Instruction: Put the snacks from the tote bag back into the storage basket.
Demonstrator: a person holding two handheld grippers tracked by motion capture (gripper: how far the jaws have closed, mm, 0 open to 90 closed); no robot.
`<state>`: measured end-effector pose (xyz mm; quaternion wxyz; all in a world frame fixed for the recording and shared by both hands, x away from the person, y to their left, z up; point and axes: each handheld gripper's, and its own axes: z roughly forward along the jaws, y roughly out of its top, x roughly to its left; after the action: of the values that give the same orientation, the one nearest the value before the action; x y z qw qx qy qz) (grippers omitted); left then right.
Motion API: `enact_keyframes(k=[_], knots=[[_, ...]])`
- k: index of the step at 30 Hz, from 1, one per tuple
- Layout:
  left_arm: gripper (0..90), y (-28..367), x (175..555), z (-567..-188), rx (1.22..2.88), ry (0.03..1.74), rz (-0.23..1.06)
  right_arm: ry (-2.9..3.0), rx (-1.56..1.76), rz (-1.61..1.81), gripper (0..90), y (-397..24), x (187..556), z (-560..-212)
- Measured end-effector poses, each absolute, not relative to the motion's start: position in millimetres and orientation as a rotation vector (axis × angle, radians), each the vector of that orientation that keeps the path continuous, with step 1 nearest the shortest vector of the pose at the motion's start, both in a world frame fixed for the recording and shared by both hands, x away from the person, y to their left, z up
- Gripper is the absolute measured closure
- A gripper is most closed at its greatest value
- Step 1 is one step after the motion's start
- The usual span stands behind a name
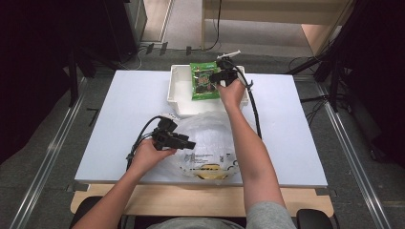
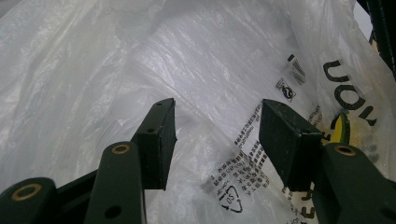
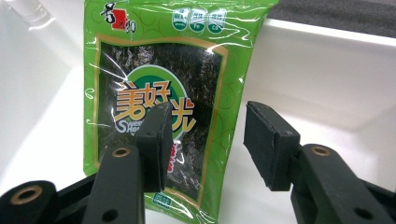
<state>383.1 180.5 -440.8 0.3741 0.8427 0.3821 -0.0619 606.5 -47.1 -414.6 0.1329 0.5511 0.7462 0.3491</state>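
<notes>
A green seaweed snack packet (image 1: 204, 82) (image 3: 154, 70) leans in a white plastic bin (image 1: 179, 95) (image 3: 327, 70) at the table's far middle. My right gripper (image 1: 216, 78) (image 3: 208, 140) hovers right at the packet with its jaws open. The packet's right edge reaches into the gap, and the pads do not press on it. A crumpled white plastic bag (image 1: 210, 131) (image 2: 140, 60) with black print lies near the front edge. My left gripper (image 1: 190, 144) (image 2: 217, 140) stands open just above the bag, with nothing pinched between its pads.
The pale table (image 1: 129, 109) has bare surface to the left of the bin and to the right (image 1: 291, 129) of the person's right forearm. A black cable (image 1: 255, 112) trails from the right gripper across the table. A yellow logo (image 1: 207, 174) shows on the bag.
</notes>
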Motion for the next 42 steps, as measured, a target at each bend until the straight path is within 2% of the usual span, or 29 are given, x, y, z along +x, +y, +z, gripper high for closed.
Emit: enact_keyframes(k=[28, 42], knots=[[44.2, 179.2, 384.0, -442.1, 2.158, 0.99, -0.176, 2.229, 1.517, 1.042, 53.1, -44.3, 590.0, -391.4], [43.4, 181.0, 384.3, -442.3, 2.154, 0.996, -0.172, 2.295, 1.449, 1.144, 48.4, -40.6, 574.6, -375.6]])
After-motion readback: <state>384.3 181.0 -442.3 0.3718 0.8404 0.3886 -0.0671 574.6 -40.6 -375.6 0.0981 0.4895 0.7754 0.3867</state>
